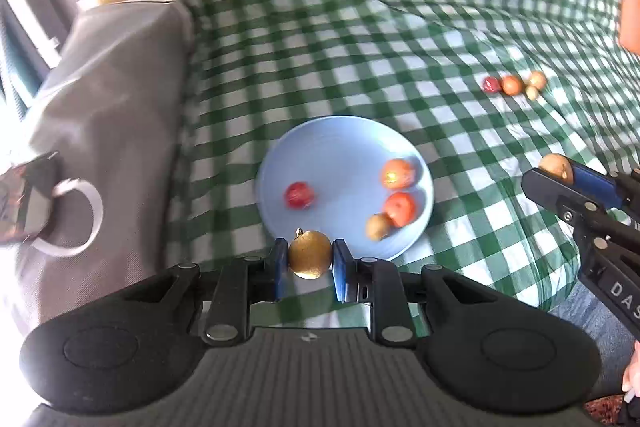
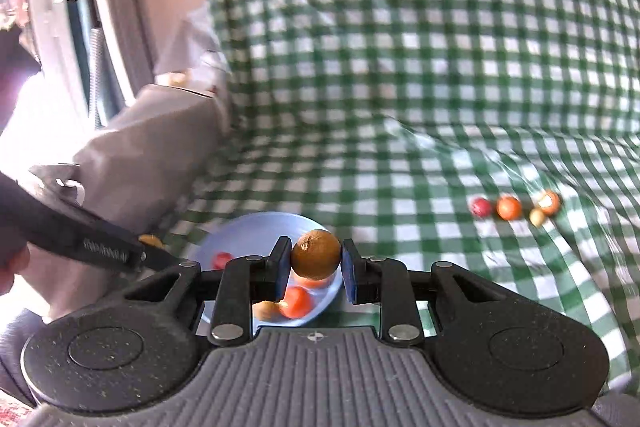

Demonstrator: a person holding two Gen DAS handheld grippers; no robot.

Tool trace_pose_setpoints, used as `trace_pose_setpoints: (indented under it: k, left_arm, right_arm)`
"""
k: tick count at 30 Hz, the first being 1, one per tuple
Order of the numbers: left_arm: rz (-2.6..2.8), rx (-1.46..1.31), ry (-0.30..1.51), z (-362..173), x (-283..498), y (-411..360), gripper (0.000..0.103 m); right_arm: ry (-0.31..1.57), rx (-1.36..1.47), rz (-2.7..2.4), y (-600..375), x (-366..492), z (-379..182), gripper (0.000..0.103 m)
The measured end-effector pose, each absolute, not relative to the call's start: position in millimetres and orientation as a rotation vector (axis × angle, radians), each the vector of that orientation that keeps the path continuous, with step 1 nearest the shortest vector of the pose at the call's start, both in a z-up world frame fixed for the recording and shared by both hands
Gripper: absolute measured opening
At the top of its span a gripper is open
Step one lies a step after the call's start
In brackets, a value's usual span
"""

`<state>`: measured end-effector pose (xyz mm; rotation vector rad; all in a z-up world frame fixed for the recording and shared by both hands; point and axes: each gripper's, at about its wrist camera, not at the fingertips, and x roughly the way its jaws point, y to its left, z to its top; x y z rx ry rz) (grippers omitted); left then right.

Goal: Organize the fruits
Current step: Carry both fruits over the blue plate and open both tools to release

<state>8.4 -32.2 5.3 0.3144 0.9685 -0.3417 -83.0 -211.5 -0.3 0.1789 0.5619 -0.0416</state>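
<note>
Left gripper (image 1: pixel 310 261) is clamping a golden-brown fruit (image 1: pixel 310 254) at the near rim of the blue plate (image 1: pixel 340 147); right gripper (image 2: pixel 311 265) is pinching a brown fruit (image 2: pixel 316 254) just over it. Four fruits are lying inside, four loose fruits (image 1: pixel 514 85) waiting well beyond. Risk: a round fruit released high is likely rolling off the rim.

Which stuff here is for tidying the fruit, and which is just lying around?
For the job:
- blue plate with four fruits
- golden fruit in left gripper
- brown fruit in right gripper
- four loose fruits

Just lying about:
- grey bag
- checked cloth
</note>
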Motion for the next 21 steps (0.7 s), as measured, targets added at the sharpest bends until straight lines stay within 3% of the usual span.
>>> trace_pose_setpoints:
  k: [21]
  left_arm:
    - [-0.308,0.181,0.925,14.2,-21.6,24.7,0.026]
  right_arm:
    - [0.593,0.053,0.08,-135.6,-104.5,20.0,0.028]
